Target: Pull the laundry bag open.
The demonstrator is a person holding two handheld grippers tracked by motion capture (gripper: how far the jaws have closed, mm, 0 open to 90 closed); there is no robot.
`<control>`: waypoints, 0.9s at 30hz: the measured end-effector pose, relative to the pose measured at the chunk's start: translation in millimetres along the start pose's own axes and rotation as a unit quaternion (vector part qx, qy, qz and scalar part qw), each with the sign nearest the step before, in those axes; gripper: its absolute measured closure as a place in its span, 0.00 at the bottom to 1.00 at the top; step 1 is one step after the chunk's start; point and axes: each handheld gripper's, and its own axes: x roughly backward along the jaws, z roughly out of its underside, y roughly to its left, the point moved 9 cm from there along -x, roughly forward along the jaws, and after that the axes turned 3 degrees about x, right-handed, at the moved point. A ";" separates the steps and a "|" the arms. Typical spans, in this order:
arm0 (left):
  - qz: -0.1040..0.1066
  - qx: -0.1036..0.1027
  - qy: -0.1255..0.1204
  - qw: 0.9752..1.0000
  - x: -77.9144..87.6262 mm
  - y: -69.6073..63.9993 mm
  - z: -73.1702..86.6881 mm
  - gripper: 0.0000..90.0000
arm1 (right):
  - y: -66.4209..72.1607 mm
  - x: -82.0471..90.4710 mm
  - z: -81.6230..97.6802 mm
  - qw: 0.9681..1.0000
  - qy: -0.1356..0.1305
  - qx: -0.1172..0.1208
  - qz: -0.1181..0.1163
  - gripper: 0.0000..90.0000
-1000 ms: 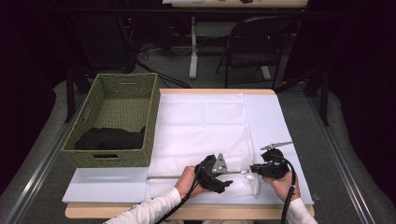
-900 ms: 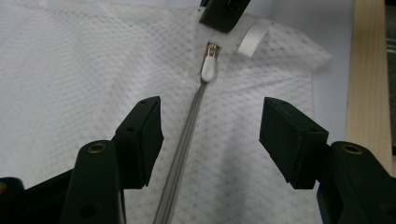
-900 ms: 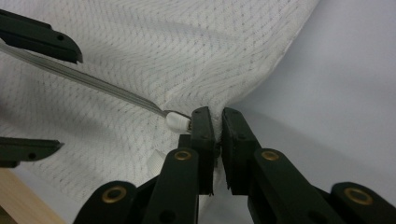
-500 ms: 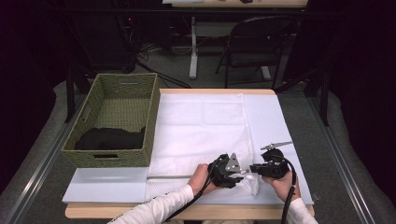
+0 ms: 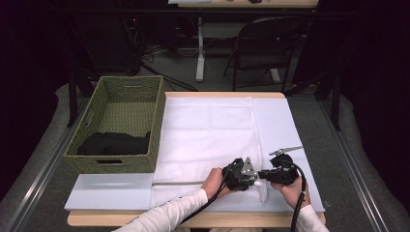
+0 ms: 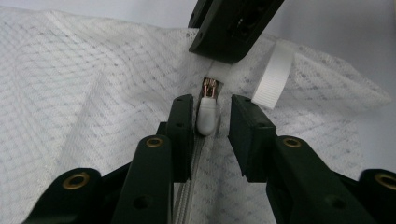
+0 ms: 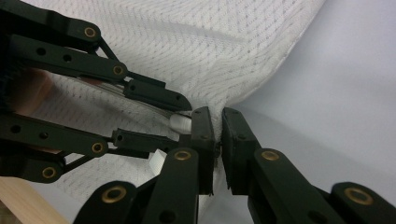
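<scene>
Two tools meet at the near right corner of the white mesh bag (image 5: 208,140) on the worktop (image 5: 106,191) in the high view: my left tool (image 5: 252,180) points toward three o'clock, my right tool (image 5: 263,175) toward nine, forearms coming in low, with the woven basket (image 5: 121,123) away at ten o'clock.

Left gripper view: my jaws, which have just been closing, bracket the white zipper pull (image 6: 208,114) without pinching it yet. I should close squarely on the tab, then draw straight along the zipper.

Right gripper view: my right tool (image 7: 218,135) is pressed together on the mesh edge, anchoring it; I judge steady tension matters.
</scene>
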 end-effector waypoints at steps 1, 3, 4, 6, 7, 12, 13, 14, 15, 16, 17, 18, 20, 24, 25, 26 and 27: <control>0.000 0.000 -0.001 1.000 -0.2 0.1 0.0 0.79 | 0.3 -0.3 -0.2 1.000 0.000 -0.001 0.000 0.94; -0.001 -0.004 0.001 1.000 0.0 -0.2 0.0 0.83 | 0.7 -0.5 -0.5 1.000 -0.001 -0.001 -0.001 0.93; -0.001 -0.010 0.000 1.000 0.0 0.1 -0.4 0.84 | 0.8 -0.5 -0.4 1.000 -0.001 -0.003 -0.003 0.93; -0.006 -0.016 -0.002 1.000 -0.4 0.5 -1.0 0.89 | 0.9 -0.9 -0.3 1.000 -0.002 -0.005 -0.006 0.93; -0.005 -0.018 -0.002 1.000 -0.3 0.3 -0.9 0.89 | 1.0 -1.3 0.1 1.000 0.000 -0.006 -0.007 0.92; -0.006 -0.024 -0.005 1.000 -1.6 -1.8 -1.4 0.90 | 1.7 -3.9 1.8 1.000 0.008 -0.013 -0.013 0.90; -0.006 -0.027 -0.005 1.000 -1.8 -1.6 -1.6 0.90 | 1.5 -5.5 1.7 1.000 0.006 -0.011 -0.015 0.89; 0.000 -0.026 -0.001 1.000 -1.5 -1.7 -1.2 0.90 | 1.4 -7.0 2.1 1.000 0.006 -0.015 -0.016 0.88; 0.006 -0.025 0.000 1.000 -1.5 -1.6 -1.1 0.89 | 1.1 -7.9 3.3 1.000 0.012 -0.015 -0.016 0.88; 0.010 -0.020 -0.003 1.000 -2.4 -1.8 -1.7 0.88 | 1.2 -9.4 3.9 1.000 0.015 -0.015 -0.016 0.88; 0.016 -0.019 0.000 1.000 -2.3 -1.5 -1.8 0.87 | 1.2 -11.0 4.6 1.000 0.017 -0.016 -0.015 0.90; 0.018 -0.023 0.000 1.000 -2.6 -0.8 -2.2 0.87 | 0.3 -11.5 5.2 1.000 0.021 -0.015 -0.012 0.91; 0.019 -0.024 -0.002 1.000 -3.4 -1.5 -2.7 0.88 | 0.1 -11.4 4.3 1.000 0.019 -0.016 -0.012 0.92; 0.020 -0.026 -0.009 0.999 -3.4 -0.2 -2.3 0.91 | 0.0 -9.9 2.7 1.000 0.013 -0.018 -0.013 0.93; 0.019 -0.027 -0.005 0.999 -2.6 0.0 -1.6 0.91 | 0.0 -9.6 2.3 1.000 0.012 -0.018 -0.013 0.93; 0.015 -0.029 -0.009 0.999 -2.9 0.1 -1.9 0.91 | -0.2 -9.3 1.7 1.000 0.009 -0.018 -0.013 0.93; 0.012 -0.029 -0.008 0.999 -2.6 -0.2 -1.6 0.92 | -0.5 -8.9 1.4 1.000 0.008 -0.017 -0.012 0.94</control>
